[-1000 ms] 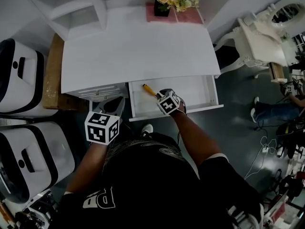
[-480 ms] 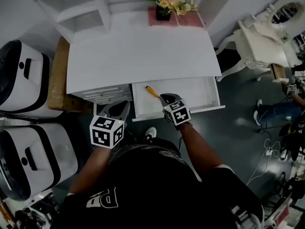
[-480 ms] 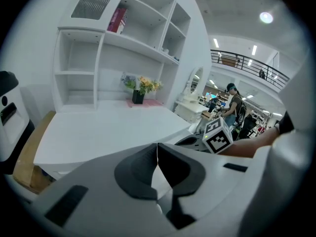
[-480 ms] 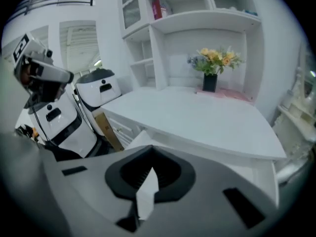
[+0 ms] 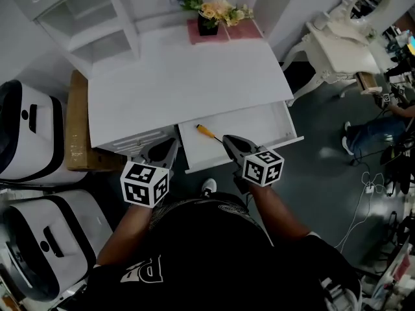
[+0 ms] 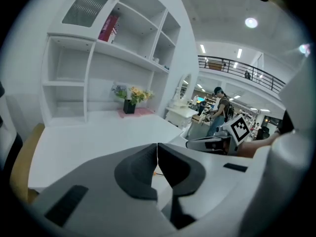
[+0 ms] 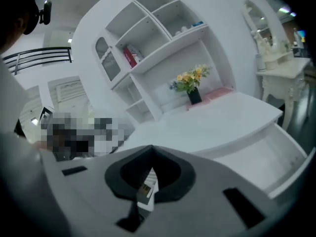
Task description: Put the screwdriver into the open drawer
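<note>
The screwdriver [image 5: 206, 132], yellow-handled with a dark shaft, lies loose at the left end of the open white drawer [image 5: 262, 123], under the front of the white desk [image 5: 188, 83]. My right gripper [image 5: 227, 138] hovers over the drawer's front edge, just right of the screwdriver. It is shut and holds nothing; in the right gripper view its tips [image 7: 150, 149] meet over the desk. My left gripper [image 5: 172, 142] is shut and empty, in front of the closed drawers left of the open one. In the left gripper view its tips [image 6: 157, 147] touch.
A vase of flowers [image 5: 209, 22] on a pink mat stands at the desk's back edge, with white shelving [image 5: 84, 18] behind on the left. A brown box [image 5: 76, 125] and white cases [image 5: 19, 131] sit left of the desk. A white ornate chair [image 5: 334, 44] stands right.
My right gripper has come up and back out of the drawer, leaving the screwdriver lying inside. The left gripper rose slightly. The head view shifted a little.
</note>
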Motion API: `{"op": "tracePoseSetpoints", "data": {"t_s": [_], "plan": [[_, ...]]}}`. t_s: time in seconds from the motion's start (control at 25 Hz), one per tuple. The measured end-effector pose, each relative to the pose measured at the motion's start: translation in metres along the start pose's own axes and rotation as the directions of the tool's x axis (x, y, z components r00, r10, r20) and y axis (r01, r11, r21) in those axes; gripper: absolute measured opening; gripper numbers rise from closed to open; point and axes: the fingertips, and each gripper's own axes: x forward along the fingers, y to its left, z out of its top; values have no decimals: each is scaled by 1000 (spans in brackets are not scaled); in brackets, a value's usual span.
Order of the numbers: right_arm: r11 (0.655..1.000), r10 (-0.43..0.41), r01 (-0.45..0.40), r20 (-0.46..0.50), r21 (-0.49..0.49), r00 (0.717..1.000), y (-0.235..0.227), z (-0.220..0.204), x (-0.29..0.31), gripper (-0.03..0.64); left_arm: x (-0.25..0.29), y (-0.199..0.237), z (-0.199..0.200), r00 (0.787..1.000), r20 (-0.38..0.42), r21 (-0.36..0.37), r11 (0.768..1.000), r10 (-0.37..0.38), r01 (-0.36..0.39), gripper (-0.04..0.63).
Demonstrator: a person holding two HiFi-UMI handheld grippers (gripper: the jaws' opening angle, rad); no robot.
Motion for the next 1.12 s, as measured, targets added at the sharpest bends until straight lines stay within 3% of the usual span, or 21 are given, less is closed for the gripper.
{"op": "tracePoseSetpoints", "data": {"t_s": [0.16, 0.4, 0.68, 1.12], "plan": [[997, -75, 76, 66, -22, 995, 26, 7, -7, 9, -11, 3, 2, 996, -22, 45, 995, -85, 86, 15], [988, -150, 152, 83, -15, 985, 78, -10, 2, 8, -44, 24, -3, 982, -38, 73, 980, -183, 185, 15], [980, -164, 138, 179, 145, 970, 146, -21, 3, 8, -86, 36, -22, 947, -80, 118, 941, -310, 318, 15], [956, -293, 283, 206, 73, 934, 209, -45, -22, 9, -129, 35, -35, 907, -104, 141, 897, -408, 420, 15]]}}
